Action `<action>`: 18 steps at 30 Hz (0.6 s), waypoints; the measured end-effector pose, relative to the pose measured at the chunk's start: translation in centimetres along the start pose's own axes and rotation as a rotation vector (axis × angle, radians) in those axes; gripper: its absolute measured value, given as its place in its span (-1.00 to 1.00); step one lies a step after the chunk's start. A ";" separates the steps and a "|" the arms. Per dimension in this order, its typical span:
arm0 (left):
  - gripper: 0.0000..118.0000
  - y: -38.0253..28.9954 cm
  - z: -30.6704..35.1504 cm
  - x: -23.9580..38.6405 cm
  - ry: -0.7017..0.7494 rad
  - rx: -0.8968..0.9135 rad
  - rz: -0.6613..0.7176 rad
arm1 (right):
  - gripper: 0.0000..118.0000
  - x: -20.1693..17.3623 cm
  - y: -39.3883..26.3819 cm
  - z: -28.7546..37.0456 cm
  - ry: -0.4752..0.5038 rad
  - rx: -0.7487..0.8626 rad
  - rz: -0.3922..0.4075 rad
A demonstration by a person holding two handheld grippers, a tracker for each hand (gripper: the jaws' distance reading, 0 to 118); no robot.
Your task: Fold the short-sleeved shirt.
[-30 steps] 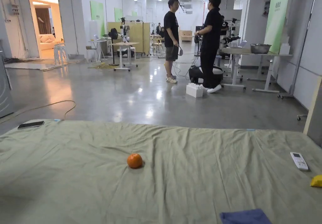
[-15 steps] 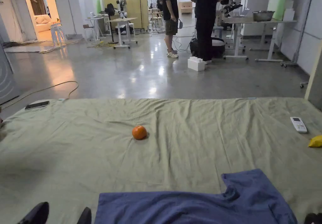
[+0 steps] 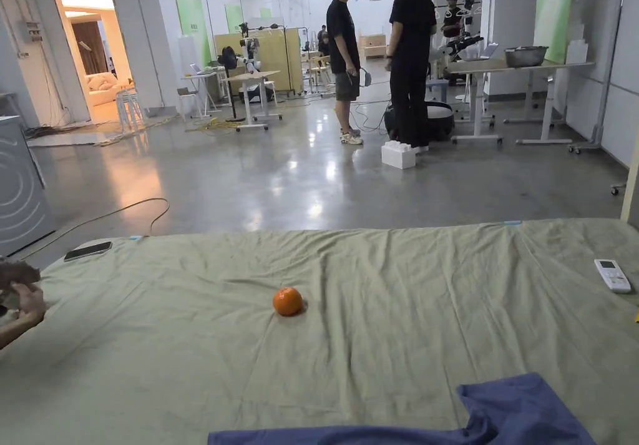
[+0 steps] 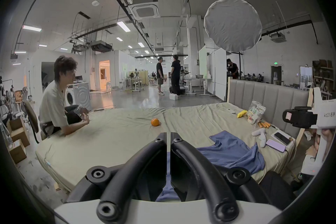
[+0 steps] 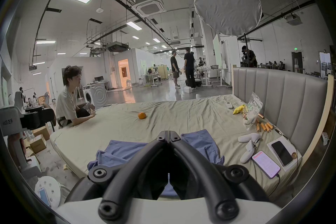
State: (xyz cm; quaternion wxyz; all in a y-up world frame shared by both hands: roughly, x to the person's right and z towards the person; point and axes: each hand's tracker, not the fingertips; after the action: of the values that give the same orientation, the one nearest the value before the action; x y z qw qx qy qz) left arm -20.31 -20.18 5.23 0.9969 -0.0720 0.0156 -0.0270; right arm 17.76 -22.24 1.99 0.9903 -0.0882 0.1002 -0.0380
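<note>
All views across bed (image 3: 374,290) (low, near)

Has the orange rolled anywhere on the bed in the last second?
No. The orange keeps its place among the same sheet creases, between the phone and the remote; only the camera shifted.

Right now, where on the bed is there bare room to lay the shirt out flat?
Most open: the green bedsheet between the round orange fruit and the crumpled blue short-sleeved shirt, and left toward the seated person's forearm. Crowded: along the grey padded headboard, with white socks, phones and a snack bag.
</note>
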 end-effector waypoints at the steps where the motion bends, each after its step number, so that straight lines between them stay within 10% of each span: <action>1: -0.95 0.1 -0.3 -0.1 0.005 -0.009 0.012 | -1.00 0.0 -0.1 -0.2 0.000 -0.004 0.000; 11: -0.94 -1.1 -7.4 -1.4 -0.027 -0.168 0.126 | -1.00 1.4 -1.1 -2.5 -0.010 -0.060 -0.039; 15: -0.46 -4.7 -15.9 -5.0 -0.130 -0.358 0.326 | -1.00 2.6 -2.7 -4.2 -0.003 -0.125 -0.097; 18: 0.38 -7.0 -24.0 -7.1 -0.035 -0.557 0.347 | -1.00 3.4 -4.1 -5.0 -0.033 -0.186 -0.071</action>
State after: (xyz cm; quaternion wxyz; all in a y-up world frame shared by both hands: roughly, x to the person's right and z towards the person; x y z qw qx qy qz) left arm -28.57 -30.13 -17.26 0.9288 -0.3384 0.0174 0.1499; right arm 19.81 -27.38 -2.76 0.9774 -0.1839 0.0839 -0.0624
